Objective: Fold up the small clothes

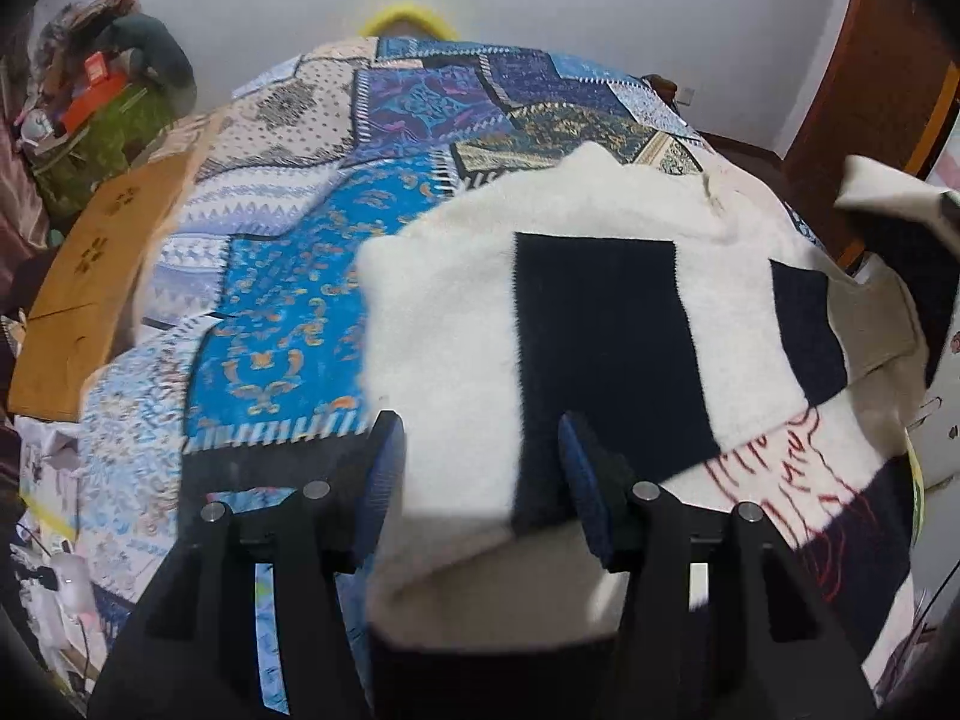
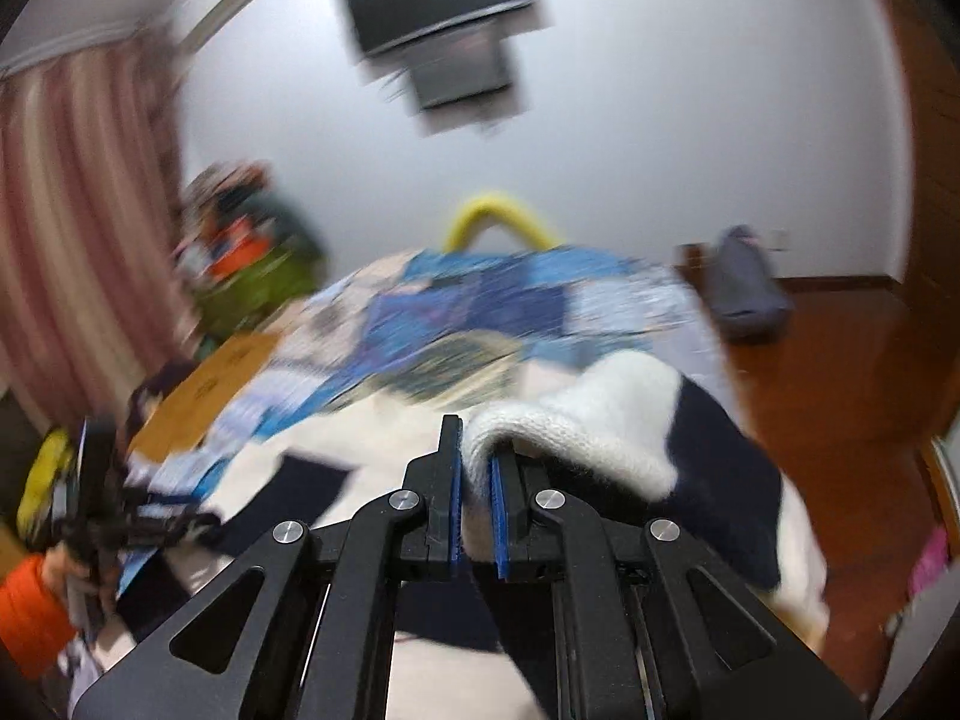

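Note:
A white and black knitted sweater [image 1: 456, 312] with red stitching lies spread on the patterned blue bedspread [image 1: 288, 312]. My left gripper [image 1: 483, 474] hovers over the sweater's near edge. Its blue pads [image 1: 384, 468] stand apart with white knit showing between them, and they do not press on it. In the right wrist view my right gripper [image 2: 477, 480] is shut on a white ribbed edge of the sweater [image 2: 600, 420], lifted off the bed, with the knit draping to the right. That view is blurred by motion. The raised corner [image 1: 870, 192] also shows at the right of the left wrist view.
A brown cardboard box [image 1: 90, 276] lies at the bed's left edge, with a cluttered pile [image 1: 102, 96] beyond it. A yellow curved thing [image 2: 498, 219] rises at the bed's far end. A grey bag [image 2: 744, 294] sits on the wooden floor [image 2: 840, 390] to the right. A person's orange sleeve [image 2: 30, 612] is at the lower left.

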Demonstrator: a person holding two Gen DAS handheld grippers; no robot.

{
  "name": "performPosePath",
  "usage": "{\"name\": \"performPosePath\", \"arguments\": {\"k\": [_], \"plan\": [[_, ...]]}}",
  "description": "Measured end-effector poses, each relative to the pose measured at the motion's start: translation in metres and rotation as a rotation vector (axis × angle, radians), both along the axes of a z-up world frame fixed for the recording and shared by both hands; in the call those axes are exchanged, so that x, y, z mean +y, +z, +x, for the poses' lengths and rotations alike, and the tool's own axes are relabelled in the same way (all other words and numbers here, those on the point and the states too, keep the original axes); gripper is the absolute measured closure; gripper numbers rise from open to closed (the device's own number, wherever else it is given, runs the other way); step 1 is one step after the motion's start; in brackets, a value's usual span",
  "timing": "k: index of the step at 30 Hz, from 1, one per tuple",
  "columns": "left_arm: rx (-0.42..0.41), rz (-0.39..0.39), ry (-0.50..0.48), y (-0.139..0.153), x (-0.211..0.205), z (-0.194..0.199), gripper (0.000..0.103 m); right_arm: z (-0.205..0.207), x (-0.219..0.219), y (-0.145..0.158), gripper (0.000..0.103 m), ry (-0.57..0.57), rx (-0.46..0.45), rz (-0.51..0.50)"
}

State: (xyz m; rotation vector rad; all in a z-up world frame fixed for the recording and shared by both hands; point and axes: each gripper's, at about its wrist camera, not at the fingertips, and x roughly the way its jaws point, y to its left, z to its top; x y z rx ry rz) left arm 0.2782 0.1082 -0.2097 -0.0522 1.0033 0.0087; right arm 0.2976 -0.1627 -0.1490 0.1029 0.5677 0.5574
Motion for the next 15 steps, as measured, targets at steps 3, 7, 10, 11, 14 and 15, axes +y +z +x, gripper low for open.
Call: {"name": "performPosePath", "arguments": {"k": [3, 7, 10, 11, 14, 15], "plan": [[-0.009, 0.011, 0.001, 0.008, 0.007, -0.012, 0.049, 0.0, 0.048, -0.034, 0.096, 0.097, 0.08, -0.058], [-0.014, 0.031, -0.009, 0.014, 0.008, -0.023, 0.044, -0.006, 0.085, -0.088, 0.09, 0.183, 0.228, -0.139], [-0.014, 0.039, -0.029, 0.017, 0.002, -0.025, 0.042, -0.015, 0.088, -0.109, 0.082, 0.216, 0.298, -0.187], [-0.013, 0.041, -0.037, 0.018, -0.003, -0.025, 0.042, -0.017, 0.089, -0.111, 0.08, 0.222, 0.313, -0.192], [-0.017, 0.03, -0.066, 0.024, -0.021, -0.019, 0.04, -0.027, 0.068, -0.108, 0.064, 0.22, 0.33, -0.168], [-0.02, 0.026, -0.073, 0.027, -0.026, -0.018, 0.039, -0.032, 0.058, -0.103, 0.058, 0.21, 0.331, -0.16]]}}
